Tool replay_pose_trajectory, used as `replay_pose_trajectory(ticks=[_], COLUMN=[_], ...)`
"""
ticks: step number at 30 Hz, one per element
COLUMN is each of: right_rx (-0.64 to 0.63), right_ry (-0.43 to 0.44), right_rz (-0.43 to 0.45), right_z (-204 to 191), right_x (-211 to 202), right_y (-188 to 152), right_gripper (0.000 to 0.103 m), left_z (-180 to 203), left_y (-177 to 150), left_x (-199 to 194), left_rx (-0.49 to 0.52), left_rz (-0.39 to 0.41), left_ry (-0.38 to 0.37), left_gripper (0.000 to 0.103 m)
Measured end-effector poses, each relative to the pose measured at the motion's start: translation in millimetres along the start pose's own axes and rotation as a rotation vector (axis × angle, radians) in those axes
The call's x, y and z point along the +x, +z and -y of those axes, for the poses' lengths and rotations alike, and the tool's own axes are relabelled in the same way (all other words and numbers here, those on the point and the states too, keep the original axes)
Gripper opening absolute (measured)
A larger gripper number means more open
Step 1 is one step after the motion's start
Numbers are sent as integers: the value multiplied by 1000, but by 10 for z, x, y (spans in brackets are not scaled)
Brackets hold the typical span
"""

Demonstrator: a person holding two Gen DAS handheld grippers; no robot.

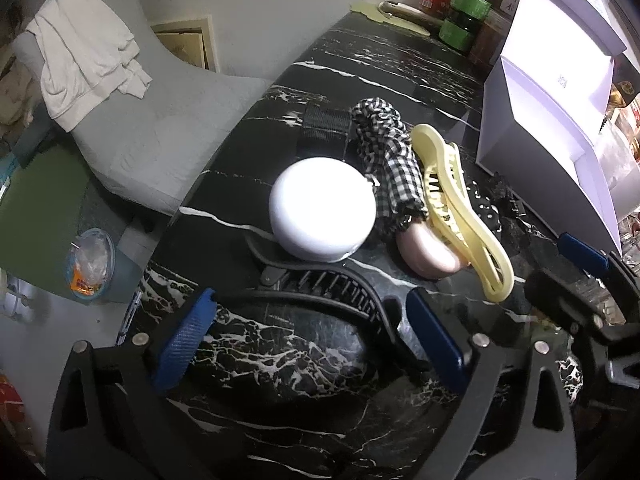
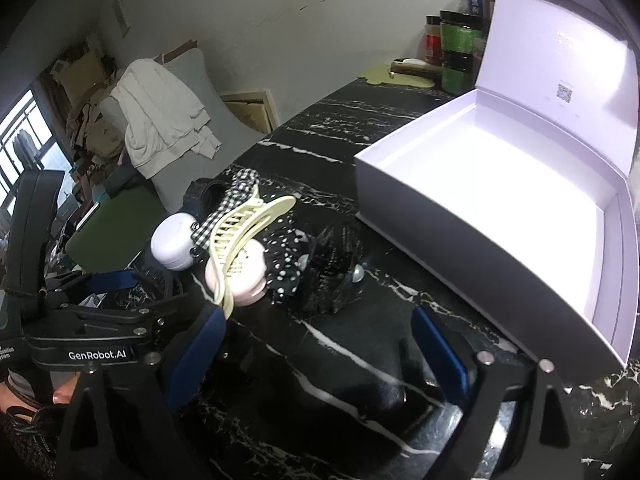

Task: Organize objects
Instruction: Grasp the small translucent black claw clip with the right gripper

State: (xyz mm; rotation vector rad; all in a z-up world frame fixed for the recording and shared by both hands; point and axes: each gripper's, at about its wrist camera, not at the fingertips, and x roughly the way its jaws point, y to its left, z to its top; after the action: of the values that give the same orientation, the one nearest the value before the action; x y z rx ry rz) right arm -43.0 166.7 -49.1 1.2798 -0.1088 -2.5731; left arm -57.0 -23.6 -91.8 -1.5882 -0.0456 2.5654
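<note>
A pile of small things lies on the black marble counter (image 1: 360, 64): a white round case (image 1: 322, 210), a checked scrunchie (image 1: 390, 152), a yellow hair claw (image 1: 460, 216) over a pink round case (image 1: 426, 252), a black hair claw (image 1: 320, 284) and a black ribbed band (image 1: 326, 124). My left gripper (image 1: 312, 344) is open, its fingers either side of the black claw. My right gripper (image 2: 316, 344) is open and empty over bare counter, near a dotted black scrunchie (image 2: 286, 256). The open white box (image 2: 500, 200) stands to the right, empty.
Jars (image 1: 464, 12) and a pale green mat (image 1: 384, 12) stand at the counter's far end. A grey chair with a white cloth (image 1: 88, 64) is beyond the counter's left edge. A bin (image 1: 92, 268) stands on the floor.
</note>
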Motion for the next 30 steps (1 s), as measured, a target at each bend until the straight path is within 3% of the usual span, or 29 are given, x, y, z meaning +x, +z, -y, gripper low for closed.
replay_pose_trajectory(ticks=[2,4,6,13,21,23,25,30], right_rx=[8,15,22,13,-12,-15,-17,-10], right_ry=[-15,-18,-18,-47,-38,-29,-14,-5], right_rz=[-8,-19,-28,21,-4,-9,-23,-21], right_z=[25,55,80,61,35,37,30,32], right_x=[19,47,76,80,290,310,336,310], right_y=[-2,-5,-5,58,192,188,174,139], right_gripper=[85,66,61,60,59,53,40,36], left_z=[-1,6,15,-2,-4,-6,-8,3], left_y=[3,-3,-5,-19,-43,-50,-64,-119], left_x=[-4,-14,-16,-28,-52,-56,-58,-86], left_rx=[3,7,10,-1,-5,-6,-9,-14], left_rz=[5,16,16,25,17,15,16,9], left_ry=[1,-7,-4,-12,-11,-12,-14,-27], left_gripper=[90,87,85,82,82,82,82,82])
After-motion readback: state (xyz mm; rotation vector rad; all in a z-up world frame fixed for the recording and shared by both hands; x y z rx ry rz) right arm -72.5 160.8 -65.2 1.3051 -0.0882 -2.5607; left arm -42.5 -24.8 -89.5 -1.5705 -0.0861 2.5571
